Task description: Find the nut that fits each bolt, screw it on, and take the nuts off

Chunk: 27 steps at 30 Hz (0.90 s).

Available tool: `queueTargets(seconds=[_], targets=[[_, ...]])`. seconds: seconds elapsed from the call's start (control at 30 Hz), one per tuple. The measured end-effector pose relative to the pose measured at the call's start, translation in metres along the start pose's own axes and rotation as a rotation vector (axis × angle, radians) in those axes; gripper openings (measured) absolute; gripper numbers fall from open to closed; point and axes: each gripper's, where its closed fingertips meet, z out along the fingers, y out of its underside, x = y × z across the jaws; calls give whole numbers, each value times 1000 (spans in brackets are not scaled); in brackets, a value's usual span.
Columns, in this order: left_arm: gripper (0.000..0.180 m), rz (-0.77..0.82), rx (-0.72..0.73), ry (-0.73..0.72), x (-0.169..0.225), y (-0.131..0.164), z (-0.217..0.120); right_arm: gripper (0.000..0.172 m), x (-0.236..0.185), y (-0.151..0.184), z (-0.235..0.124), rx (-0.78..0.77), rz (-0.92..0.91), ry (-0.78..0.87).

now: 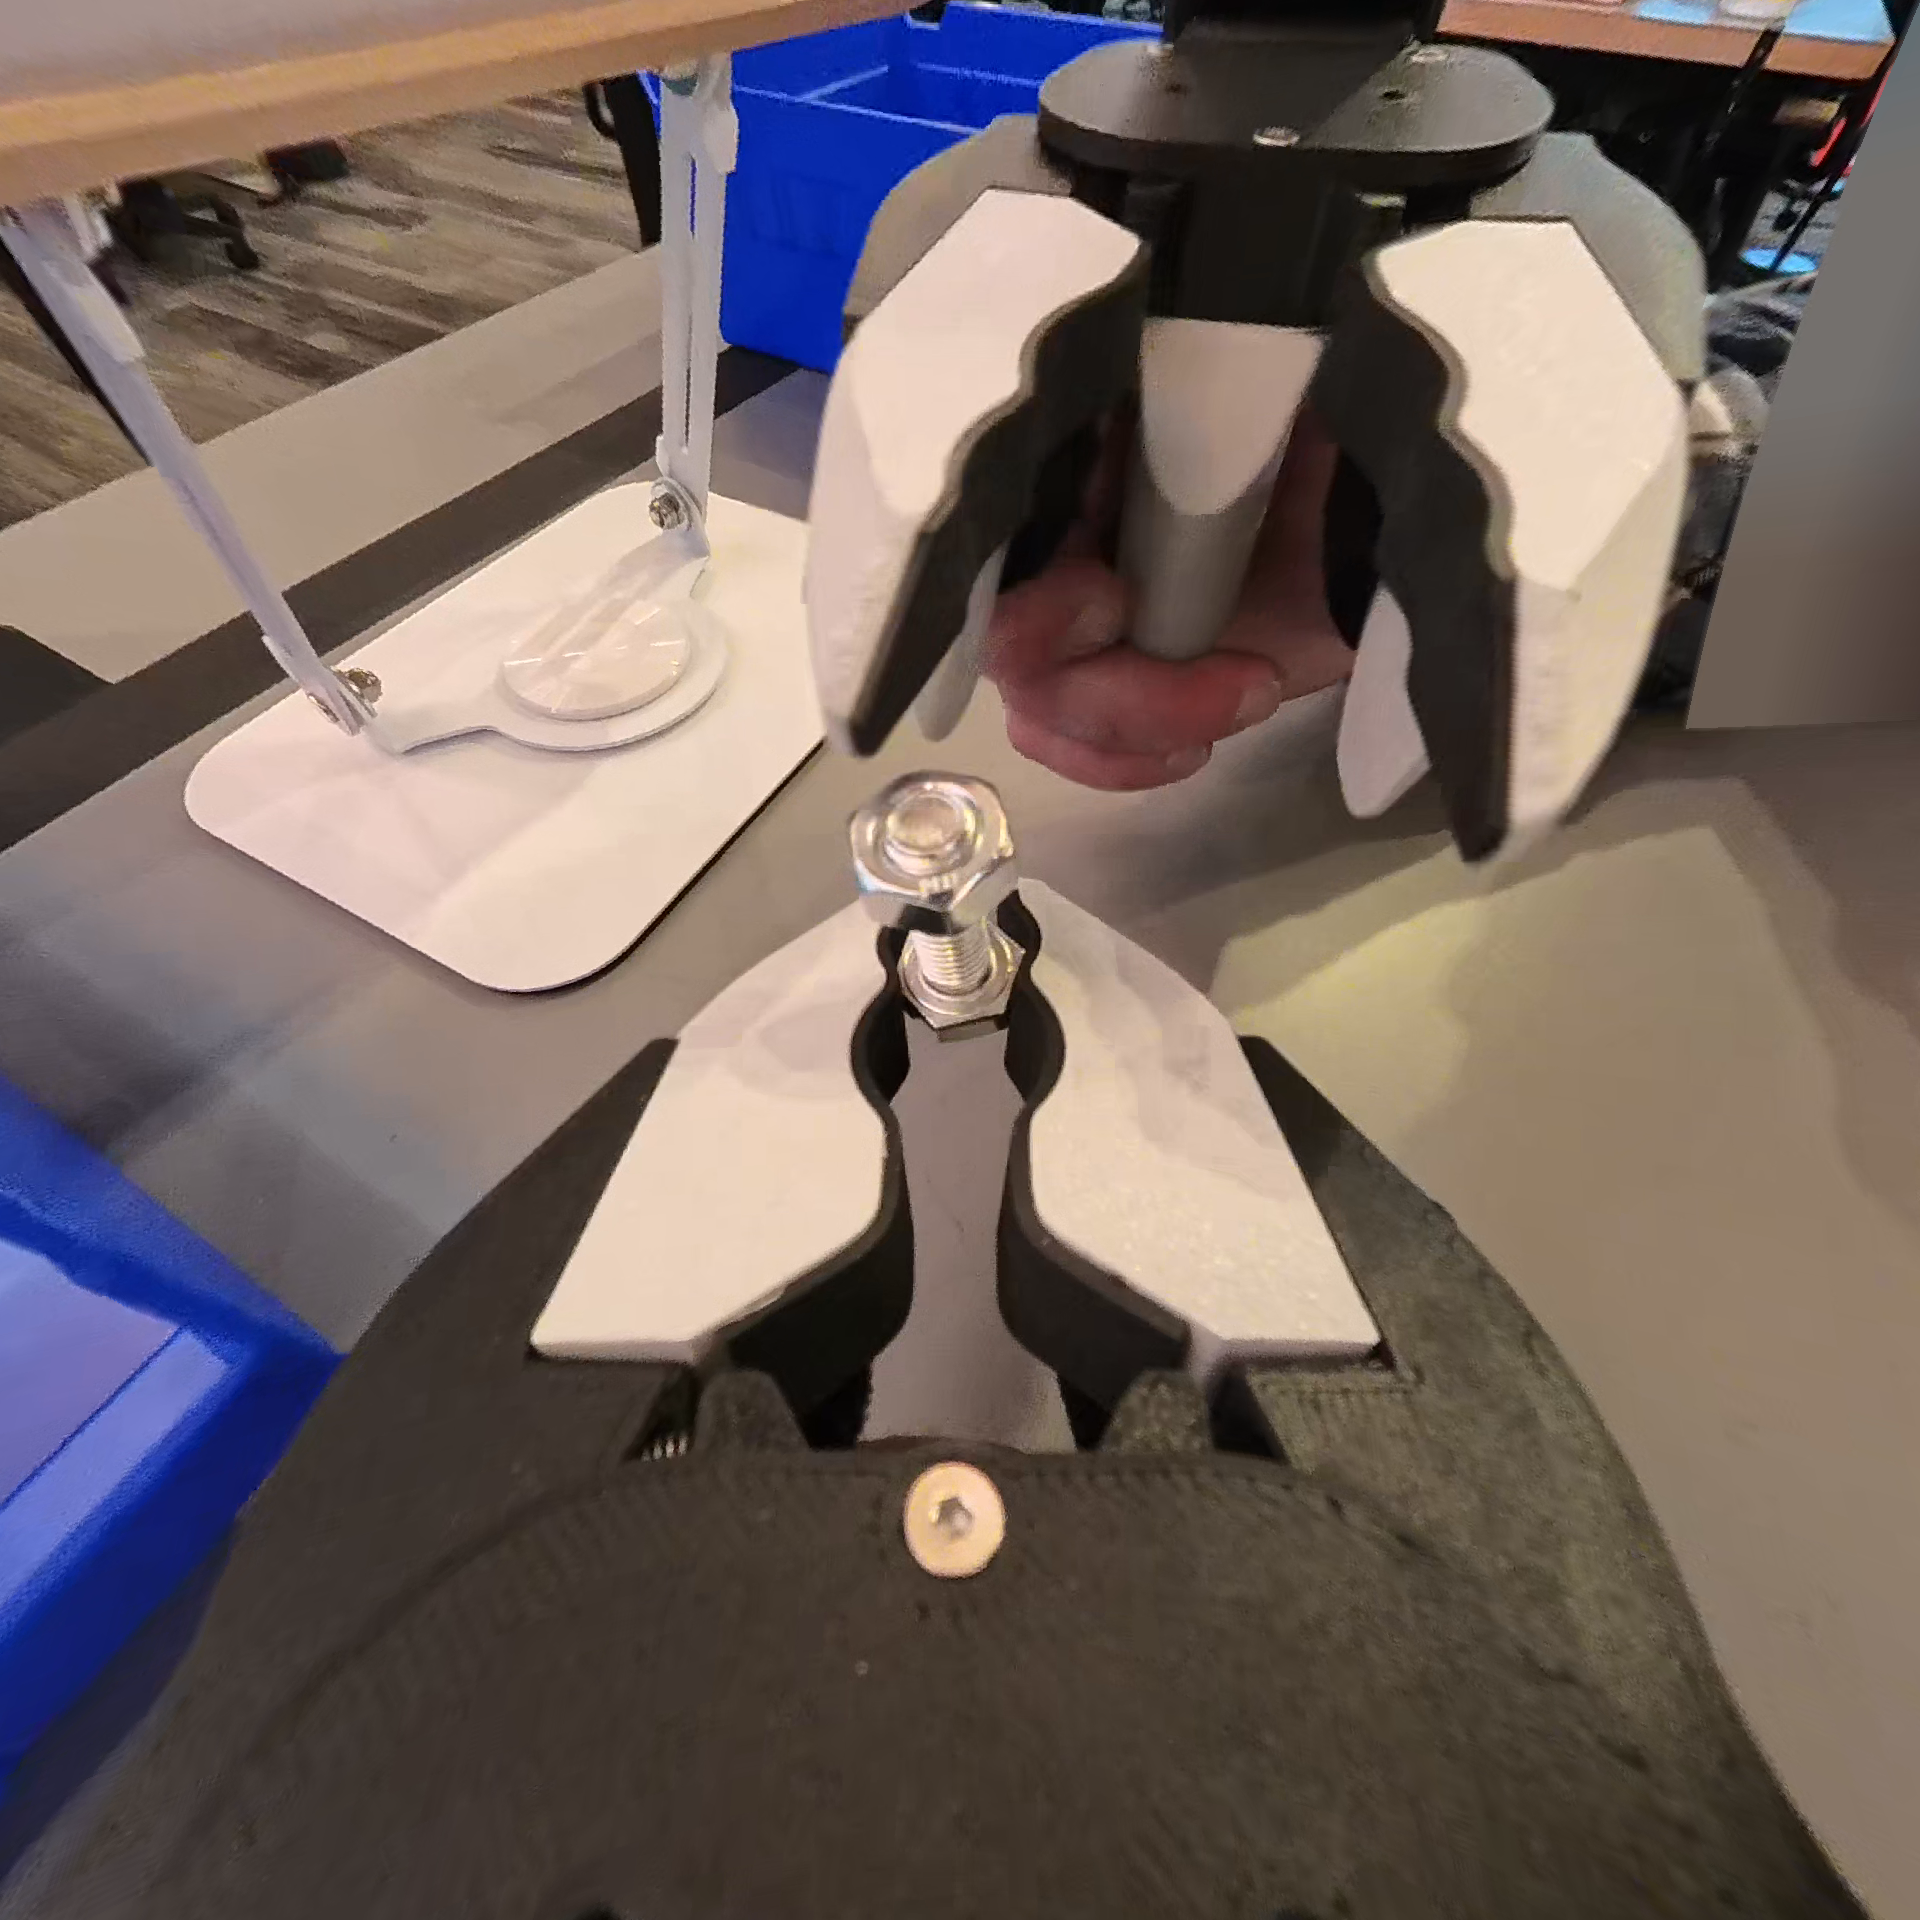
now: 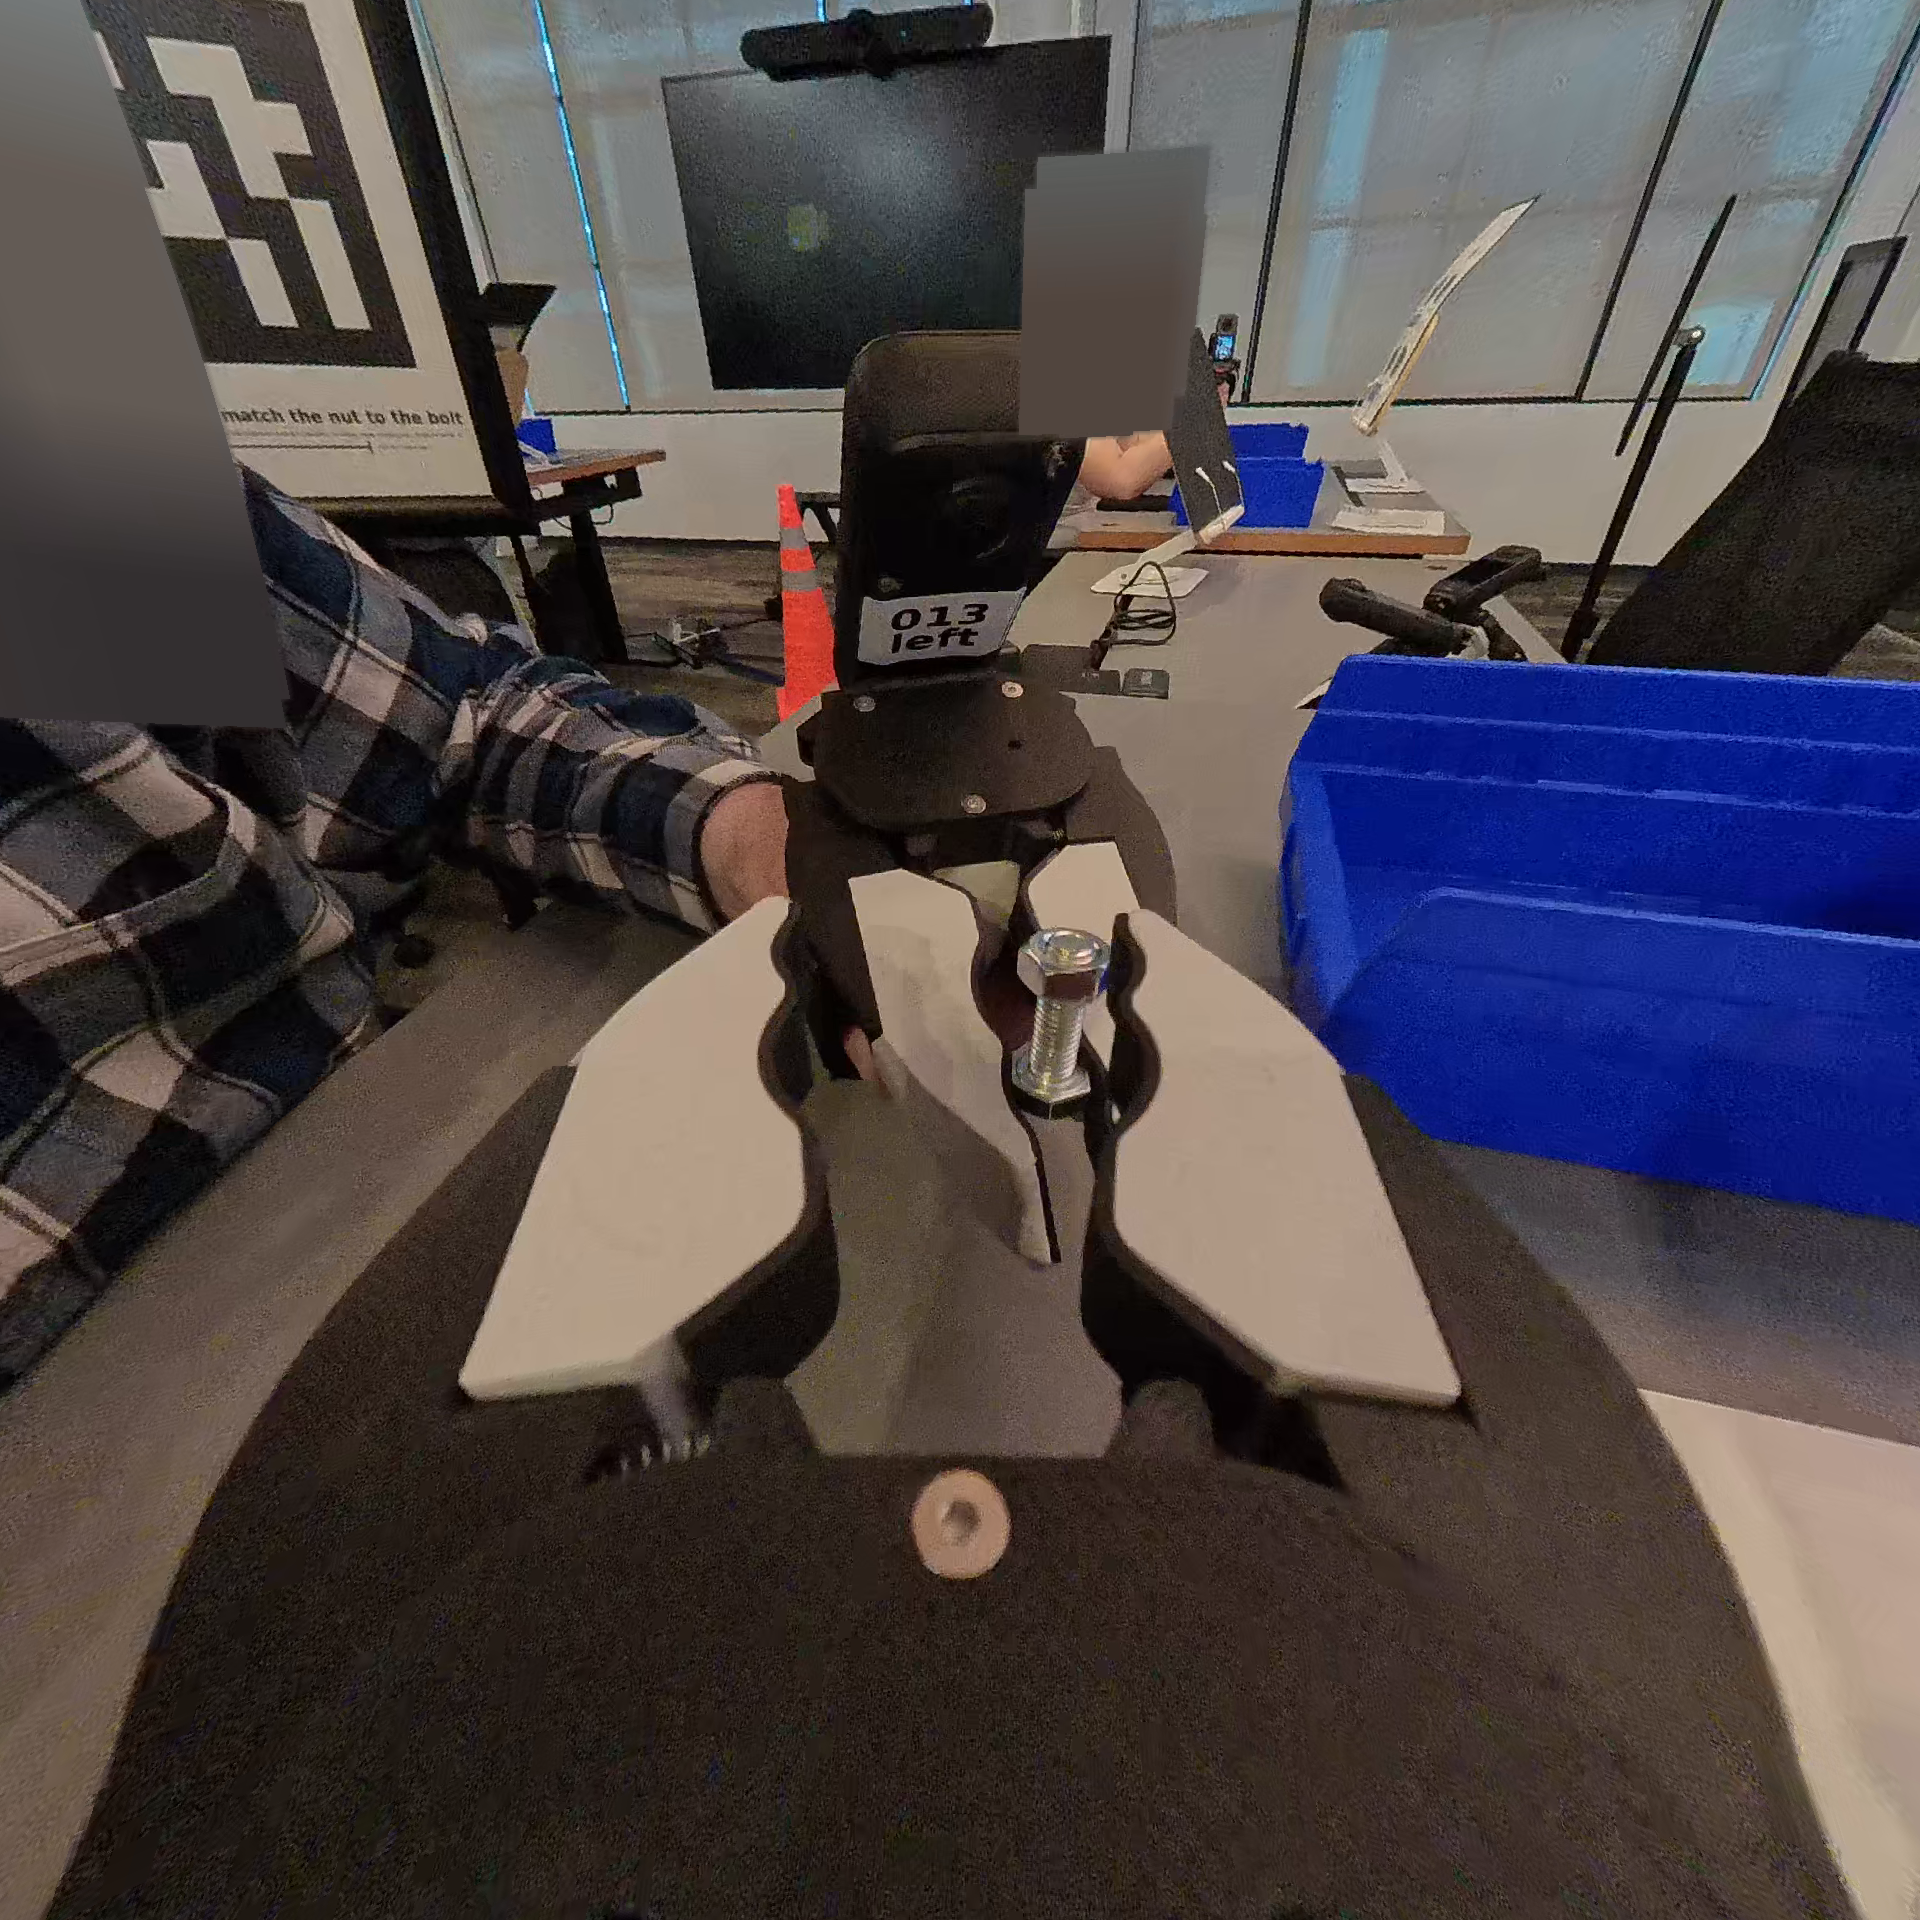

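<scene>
Standing upright off the grey table, the silver bolt is clamped by its hex head between the left gripper's fingertips, so the threaded shank points up and stays free for turning. A silver nut sits near the shank's upper end, with bare thread showing between it and the head. The right gripper hangs just above and beyond the nut, jaws spread wide and holding nothing; the likely intent is to come down around the nut and spin it while the left holds the bolt still. Blue bins lie near at the sides, a white stand beyond.
</scene>
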Motion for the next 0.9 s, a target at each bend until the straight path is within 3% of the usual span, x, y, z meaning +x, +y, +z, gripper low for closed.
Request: queueTargets(seconds=[0.13,0.2,0.3,0.4,0.6,0.67,0.7,0.77,0.87,0.9], targets=[[14,2,-7,1,1,1,1,65,-5,8,13,-49,-1,-17],[14,-1,-2,4,1,0,0,59,-5,6,10,-47,-23,-9],[14,19,-12,3,4,1,2,27,-10,-1,-2,0,-47,-56],[14,5,-8,6,2,1,1,61,7,0,-2,-7,14,16],[14,10,-7,4,3,0,1,62,-3,18,11,-87,-6,-15],[14,3,8,6,2,-2,-1,51,-3,15,4,-70,-28,-10],[14,-4,11,4,1,-3,-3,30,-4,12,-1,-50,-34,-29],[14,-10,5,-4,-3,-1,-3,10,-9,8,-11,-12,-29,-94],[14,-6,-8,8,0,2,0,58,8,11,-7,-30,-8,19],[14,-1,-14,13,2,2,2,61,9,12,-4,-34,0,23]])
